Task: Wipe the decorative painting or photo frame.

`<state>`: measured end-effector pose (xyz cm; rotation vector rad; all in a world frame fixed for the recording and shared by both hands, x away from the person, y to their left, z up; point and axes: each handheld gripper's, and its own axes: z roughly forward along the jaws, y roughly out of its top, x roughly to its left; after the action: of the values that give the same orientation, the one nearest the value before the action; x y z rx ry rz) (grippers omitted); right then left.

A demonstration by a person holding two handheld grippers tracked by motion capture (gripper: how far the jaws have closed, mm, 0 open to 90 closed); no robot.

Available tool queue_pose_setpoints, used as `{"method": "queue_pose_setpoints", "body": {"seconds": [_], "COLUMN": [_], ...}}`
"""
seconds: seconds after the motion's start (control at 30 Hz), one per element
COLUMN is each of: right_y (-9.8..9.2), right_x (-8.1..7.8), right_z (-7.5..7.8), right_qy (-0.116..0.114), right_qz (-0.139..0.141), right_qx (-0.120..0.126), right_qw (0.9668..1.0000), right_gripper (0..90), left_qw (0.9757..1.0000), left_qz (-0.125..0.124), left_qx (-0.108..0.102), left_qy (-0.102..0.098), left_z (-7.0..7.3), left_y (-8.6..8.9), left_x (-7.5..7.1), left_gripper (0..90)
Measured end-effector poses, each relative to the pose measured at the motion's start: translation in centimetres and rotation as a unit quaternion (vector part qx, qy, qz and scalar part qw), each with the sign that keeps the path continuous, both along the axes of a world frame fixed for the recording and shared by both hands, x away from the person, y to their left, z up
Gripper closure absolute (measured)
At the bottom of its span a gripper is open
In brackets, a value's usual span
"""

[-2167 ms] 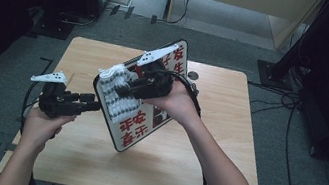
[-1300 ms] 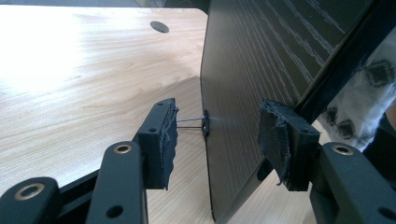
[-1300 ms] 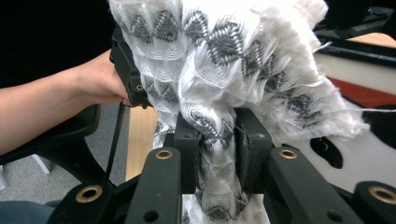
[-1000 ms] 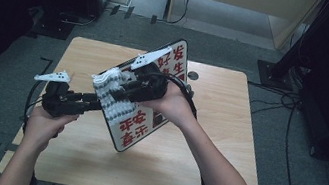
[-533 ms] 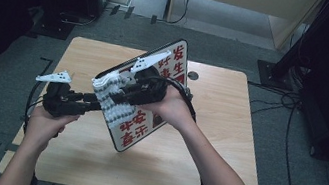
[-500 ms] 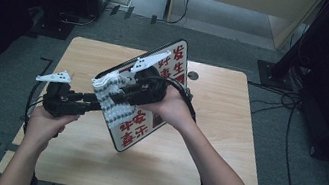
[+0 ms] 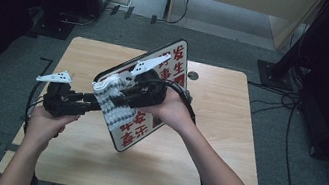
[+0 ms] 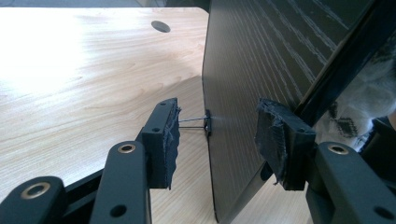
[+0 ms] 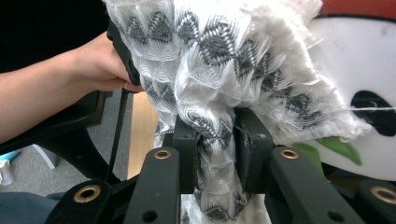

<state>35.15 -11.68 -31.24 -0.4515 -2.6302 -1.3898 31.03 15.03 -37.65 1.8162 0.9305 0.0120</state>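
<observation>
High view: a white board [image 7: 147,120] with red characters tilts above the wooden table [image 7: 224,148]. Left gripper view: the left gripper [image 8: 217,135] straddles the board's edge, pads clear. Right gripper view: the right gripper [image 9: 217,144] pinches a white-and-grey cloth [image 9: 219,60] against the board.

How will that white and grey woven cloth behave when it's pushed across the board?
Probably floppy: the woven cloth bunches in folds above the right gripper. It looks light, and its frayed edge might shed threads. Its ribbed weave should drag, not slide, on the board.
</observation>
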Motion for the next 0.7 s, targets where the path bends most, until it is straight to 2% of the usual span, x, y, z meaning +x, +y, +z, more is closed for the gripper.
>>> {"method": "queue_pose_setpoints", "body": {"seconds": [0.27, 0.7], "right_y": [-0.1, -0.4], "right_x": [-0.2, -0.5], "right_z": [-0.7, -2.2], "right_qy": [0.002, -0.004], "right_qz": [0.001, 0.002], "right_qx": [-0.007, -0.005], "right_qw": [1.0000, 1.0000], "right_gripper": [73.4, 73.2], "left_qw": [1.0000, 1.0000], "left_qz": [-0.002, -0.005], "left_qx": [0.001, 0.000], "left_qy": [0.000, 0.004], "left_z": [0.0, -0.1], "left_y": [-0.1, -0.1], "left_x": [0.1, 0.1], "left_gripper": [50.2, 52.7]}}
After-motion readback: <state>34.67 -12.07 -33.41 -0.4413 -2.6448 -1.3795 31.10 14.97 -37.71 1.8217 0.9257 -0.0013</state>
